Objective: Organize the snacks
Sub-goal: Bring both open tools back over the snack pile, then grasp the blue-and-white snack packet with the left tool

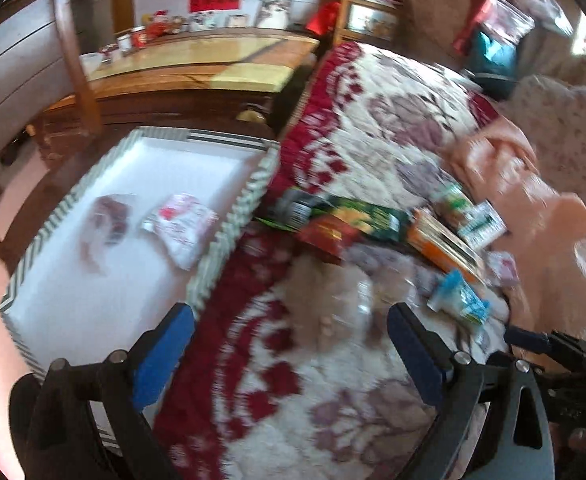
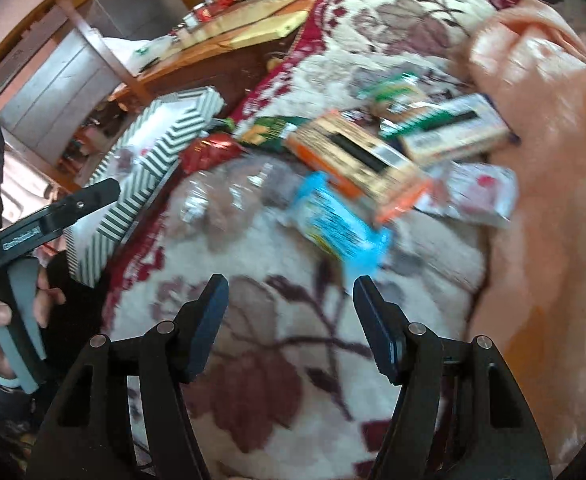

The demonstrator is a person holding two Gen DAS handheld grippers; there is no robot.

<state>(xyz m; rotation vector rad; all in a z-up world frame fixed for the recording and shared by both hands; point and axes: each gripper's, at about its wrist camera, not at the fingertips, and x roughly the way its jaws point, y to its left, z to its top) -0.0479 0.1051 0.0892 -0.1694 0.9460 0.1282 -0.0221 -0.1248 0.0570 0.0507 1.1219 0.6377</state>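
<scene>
Floral blanket [image 2: 293, 360]: snacks [image 2: 357, 160] beyond right gripper [image 2: 291, 292].

Floral blanket [image 1: 373, 128], peach blanket [image 2: 553, 128], wooden table [image 1: 197, 64], framed pictures [image 1: 273, 12].

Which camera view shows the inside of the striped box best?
The left wrist view: it looks down into the striped box, showing its white floor and two packets lying there. The right wrist view shows the box from the side, mostly its outer wall and little of the inside.

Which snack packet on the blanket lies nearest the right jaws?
The light blue packet; the orange box and the other snacks lie beyond it.
</scene>
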